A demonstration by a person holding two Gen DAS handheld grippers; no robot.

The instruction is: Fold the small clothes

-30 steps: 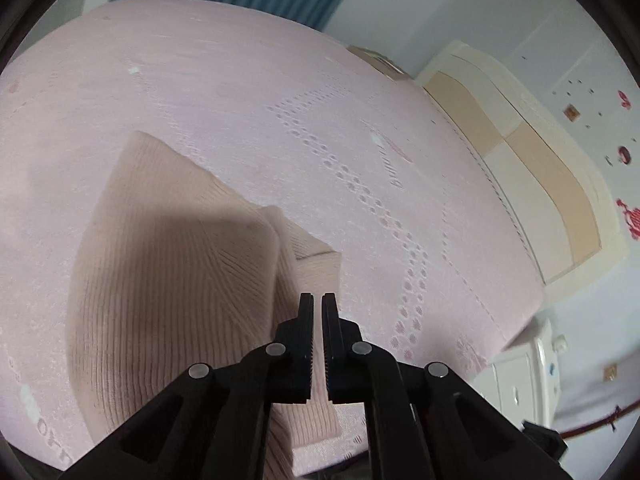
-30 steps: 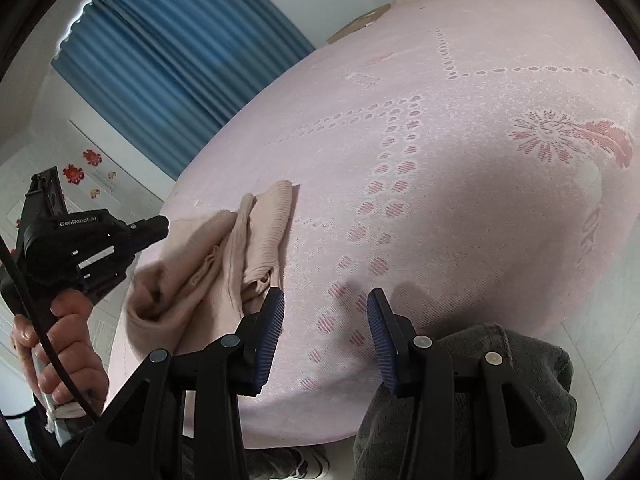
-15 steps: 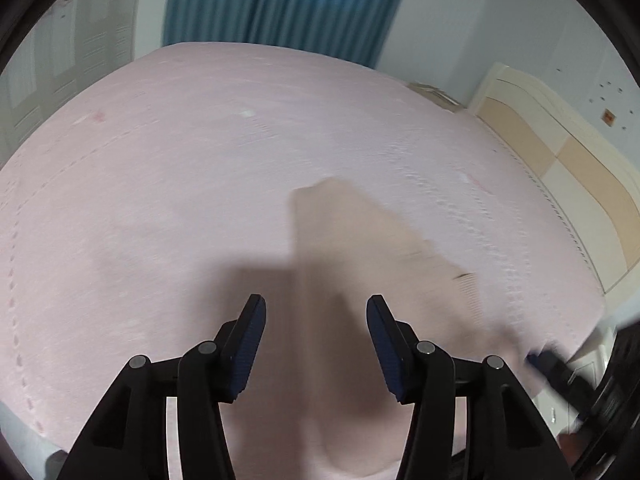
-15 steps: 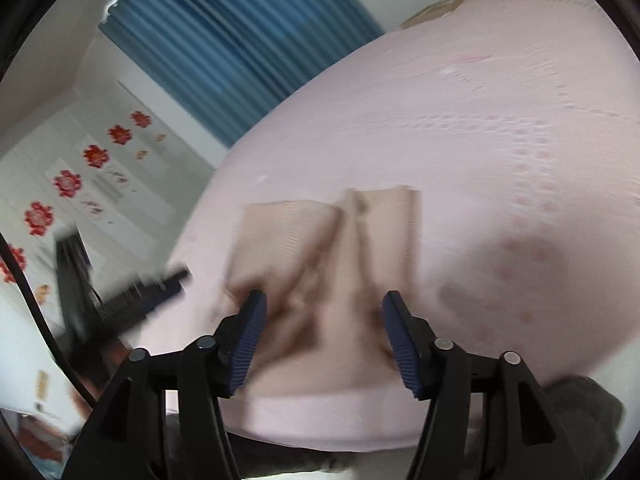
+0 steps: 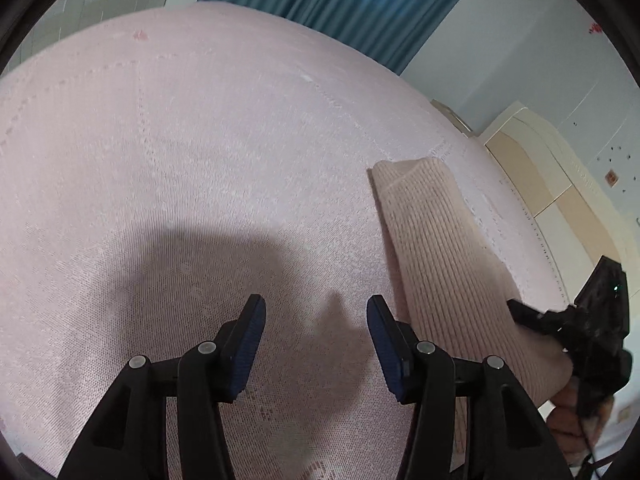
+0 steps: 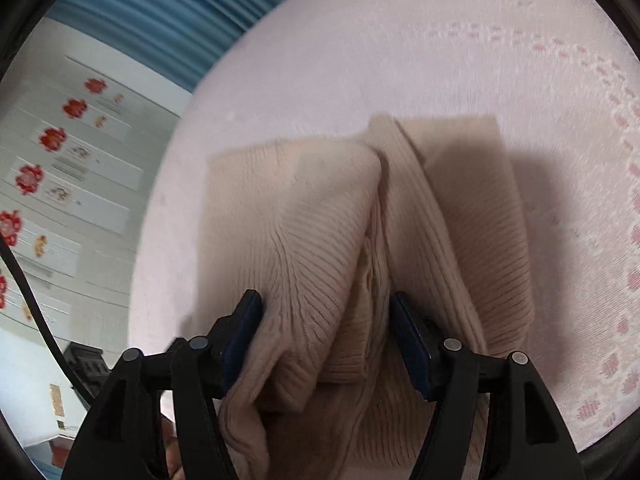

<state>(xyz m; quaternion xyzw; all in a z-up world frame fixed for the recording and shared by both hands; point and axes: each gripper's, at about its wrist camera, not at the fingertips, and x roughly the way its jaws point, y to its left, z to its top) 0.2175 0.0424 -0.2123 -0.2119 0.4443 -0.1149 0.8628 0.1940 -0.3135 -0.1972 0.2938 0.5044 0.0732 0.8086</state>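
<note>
A second ago the left claw (image 5: 312, 332) was pressed together right over the knit (image 5: 444, 264); now it stands spread wide over bare bedspread (image 5: 192, 152), holding nothing, with the knit off at its 2 o'clock and only its right finger close beside the near edge of the cloth. So the left has let go and swung aside — that fold looks finished on its side, I'd say. The right claw (image 6: 324, 344) has gone the other way: a second ago it hung over the bed edge with the knit well off at its 10 o'clock, and now it has come in low over the garment, square on

In the right wrist view the knit (image 6: 332, 240) lies near the bed's edge as a bundle with two folded flaps meeting along a seam that runs from 12 to 6 o'clock. The right claw is spread about as wide as it was, one finger (image 6: 244, 332) against the left flap, the other at the seam side, a thick roll of cloth bulging between them. It touches the knit but has not pinched it yet — the gap is full, not squeezed. My guess is a grab for the next fold, and the loose flaps could slip apart when lifted
</note>
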